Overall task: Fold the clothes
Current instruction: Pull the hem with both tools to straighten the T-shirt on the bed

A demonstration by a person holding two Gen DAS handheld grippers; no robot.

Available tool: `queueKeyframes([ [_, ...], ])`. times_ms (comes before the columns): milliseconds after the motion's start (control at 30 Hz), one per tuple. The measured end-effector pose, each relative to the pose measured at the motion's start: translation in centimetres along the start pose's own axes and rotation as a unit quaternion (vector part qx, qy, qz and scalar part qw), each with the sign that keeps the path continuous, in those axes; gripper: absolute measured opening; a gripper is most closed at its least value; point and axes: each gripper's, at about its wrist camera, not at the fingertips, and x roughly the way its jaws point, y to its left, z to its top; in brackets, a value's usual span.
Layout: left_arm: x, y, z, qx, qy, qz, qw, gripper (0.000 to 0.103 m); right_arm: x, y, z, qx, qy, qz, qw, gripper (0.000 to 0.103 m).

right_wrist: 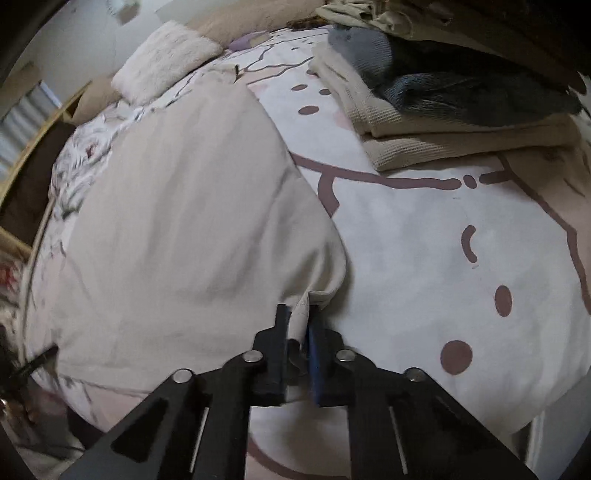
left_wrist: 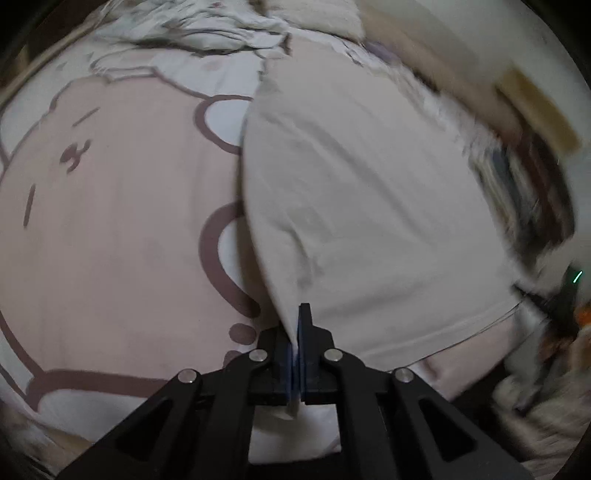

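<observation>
A cream garment point(left_wrist: 369, 206) lies spread on a bed with a pink and white cartoon-print cover point(left_wrist: 110, 206). My left gripper point(left_wrist: 300, 314) is shut on the garment's near left corner, and the cloth rises in a fold into the jaws. In the right wrist view the same cream garment point(right_wrist: 184, 221) fills the left half. My right gripper point(right_wrist: 300, 317) is shut on its near right corner, with a bunch of fabric pinched between the fingers. Both corners are held just above the cover point(right_wrist: 424, 258).
A stack of folded beige clothes point(right_wrist: 424, 125) with a dark blue knit point(right_wrist: 461, 92) on top sits at the far right. A fluffy white pillow point(right_wrist: 162, 62) and rumpled bedding point(left_wrist: 192, 26) lie at the head. A wooden bed frame point(right_wrist: 22, 236) runs along the left edge.
</observation>
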Motion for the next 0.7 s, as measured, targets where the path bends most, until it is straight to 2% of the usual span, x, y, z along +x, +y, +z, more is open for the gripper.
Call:
queueKeyframes([
  [167, -4.5, -0.8, 0.9, 0.016, -0.019, 0.003, 0.9997, 0.003, -3.9, 1.2, 1.2, -0.035, -0.034, -0.044, 0.998, 0.004],
  [300, -7.4, -2.7, 1.1, 0.047, -0.018, 0.024, 0.9985, 0.003, -7.3, 3.6, 1.2, -0.113, -0.058, -0.103, 0.987, 0.004],
  [433, -9.1, -3.1, -0.1, 0.06, -0.002, 0.044, 0.9972, 0.003, -9.8, 3.7, -0.1, -0.139, -0.066, -0.132, 0.979, 0.004],
  [567, -7.6, -2.1, -2.6, 0.071, 0.032, 0.079, 0.9939, 0.003, -8.5, 3.1, -2.3, -0.136, -0.027, -0.142, 0.98, 0.004],
  [700, -3.5, -0.3, -4.5, 0.06, 0.075, 0.106, 0.9897, 0.003, -3.8, 1.4, -4.5, -0.115, 0.027, -0.144, 0.982, 0.004],
])
